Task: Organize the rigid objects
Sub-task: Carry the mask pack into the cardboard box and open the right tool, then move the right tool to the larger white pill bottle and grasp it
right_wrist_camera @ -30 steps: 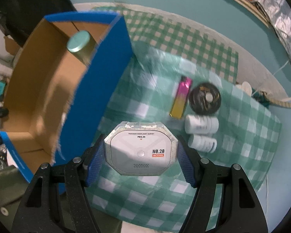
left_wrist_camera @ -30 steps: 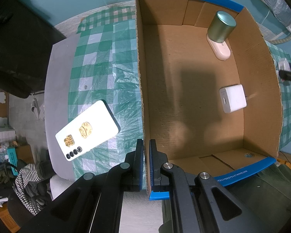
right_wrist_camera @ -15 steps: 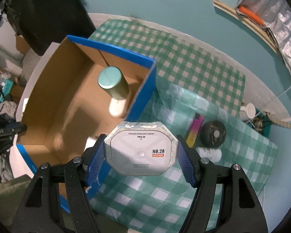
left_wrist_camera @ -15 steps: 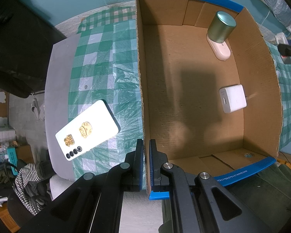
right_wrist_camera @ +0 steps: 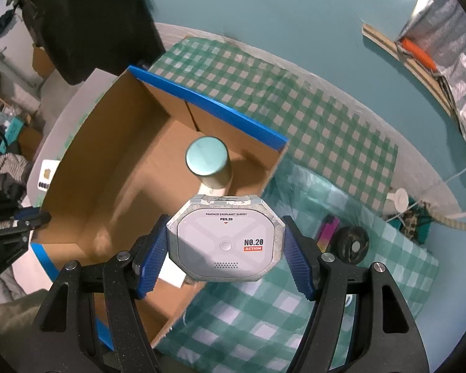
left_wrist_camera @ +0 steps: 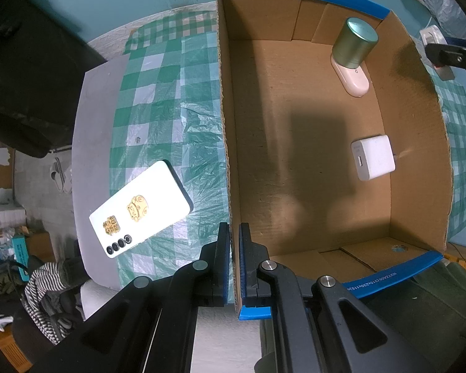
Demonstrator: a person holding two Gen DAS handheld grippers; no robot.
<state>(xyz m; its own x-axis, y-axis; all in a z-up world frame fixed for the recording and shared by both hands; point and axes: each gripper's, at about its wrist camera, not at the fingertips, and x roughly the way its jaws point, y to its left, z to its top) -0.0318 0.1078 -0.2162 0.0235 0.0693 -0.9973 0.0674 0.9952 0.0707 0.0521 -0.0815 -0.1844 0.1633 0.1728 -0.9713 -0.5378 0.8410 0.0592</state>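
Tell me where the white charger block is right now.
In the left wrist view the white charger block lies on the floor of the cardboard box, close to its right wall, nearer the camera than the green canister and the pink case.

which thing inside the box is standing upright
The green cylindrical tin in the far corner; the white charger and pink case lie flat.

Matt corrugated cardboard box (left_wrist_camera: 310, 155), brushed metal canister (left_wrist_camera: 355, 43), crinkled glossy plastic tablecloth (left_wrist_camera: 171, 118).

Grey octagonal case (right_wrist_camera: 225, 242), label up, clamped between the right gripper's pads (right_wrist_camera: 296, 267), above the open cardboard box's (right_wrist_camera: 108, 168) near wall.
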